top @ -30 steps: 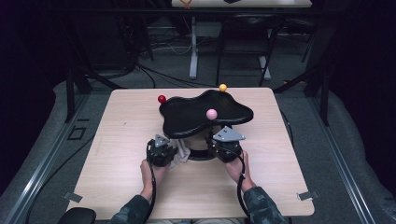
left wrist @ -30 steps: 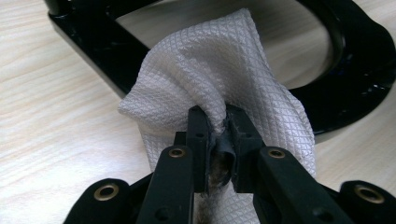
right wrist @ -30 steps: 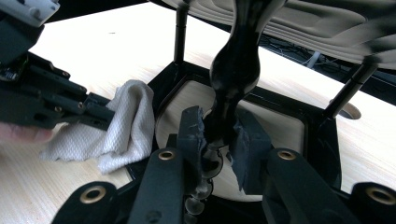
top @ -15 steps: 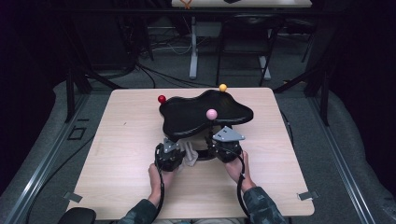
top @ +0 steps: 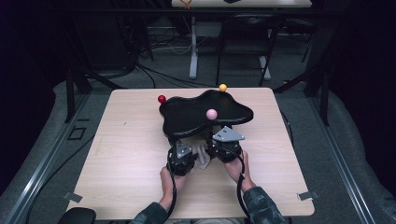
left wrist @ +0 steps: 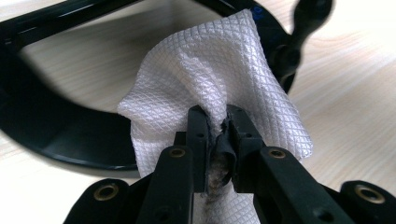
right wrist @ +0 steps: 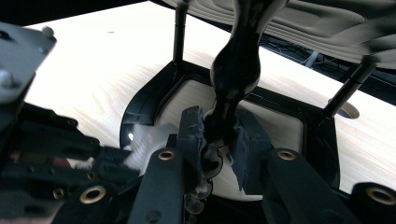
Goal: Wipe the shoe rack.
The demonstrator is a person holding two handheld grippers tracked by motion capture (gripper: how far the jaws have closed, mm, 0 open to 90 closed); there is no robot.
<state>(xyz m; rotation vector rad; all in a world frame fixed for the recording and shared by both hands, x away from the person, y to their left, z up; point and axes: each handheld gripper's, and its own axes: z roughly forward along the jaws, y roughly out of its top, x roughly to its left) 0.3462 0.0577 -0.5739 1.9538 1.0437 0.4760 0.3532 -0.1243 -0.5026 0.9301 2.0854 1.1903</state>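
A black cloud-shaped stand point(top: 196, 114) sits at the middle of the table, with a red ball point(top: 161, 99), a yellow ball point(top: 222, 87) and a pink ball point(top: 211, 113) on it. My left gripper point(left wrist: 218, 114) is shut on a white quilted cloth point(left wrist: 205, 70), held against the stand's black base frame point(left wrist: 56, 135). My right gripper point(right wrist: 219, 121) is shut on a black turned post point(right wrist: 236, 70) under the stand's top. From above, the left gripper point(top: 183, 154) and the right gripper point(top: 219, 142) sit close together at the stand's near side, with the cloth point(top: 201, 157) between them.
The wooden table point(top: 121, 154) has bare room left and right of the stand. Thin black rods point(right wrist: 178, 32) hold the top above the base frame point(right wrist: 144, 102). Dark floor, cables and other table legs lie beyond the far edge.
My left gripper has slid right along the table with the cloth, closer to the stand's base and the right gripper. The right gripper has kept still on the post.
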